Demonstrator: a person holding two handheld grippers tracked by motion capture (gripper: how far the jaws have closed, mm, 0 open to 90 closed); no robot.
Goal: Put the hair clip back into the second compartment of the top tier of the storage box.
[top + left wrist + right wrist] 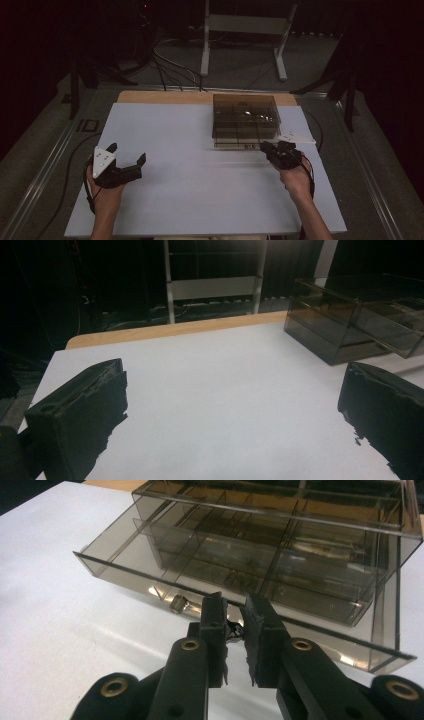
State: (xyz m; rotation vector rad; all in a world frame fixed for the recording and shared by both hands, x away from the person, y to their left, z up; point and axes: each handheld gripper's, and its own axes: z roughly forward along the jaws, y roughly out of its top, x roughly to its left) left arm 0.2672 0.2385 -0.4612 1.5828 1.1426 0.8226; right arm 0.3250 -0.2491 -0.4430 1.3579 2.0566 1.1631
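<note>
From the high view, a white table [200,200] fills the middle of the frame, and a smoky clear plastic drawer box [245,117] sits toward its upper right. The left gripper [127,154] rests at lower left, well apart from the box, jaws spread wide. The right gripper [267,147] reaches the box's near edge at right of centre. In the left gripper view, its two black jaws stand far apart at the bottom corners over bare table, with the box [350,315] in the upper right. In the right gripper view, the right gripper [236,612] has its jaws nearly together at the front of the bottom drawer [240,600], which stands partly pulled out; a small knob [178,603] sits just left of them. Something dark lies between the jaws, perhaps a handle, though I cannot tell. The drawer pull looks underway; next would be a straight, level draw toward the person.
</note>
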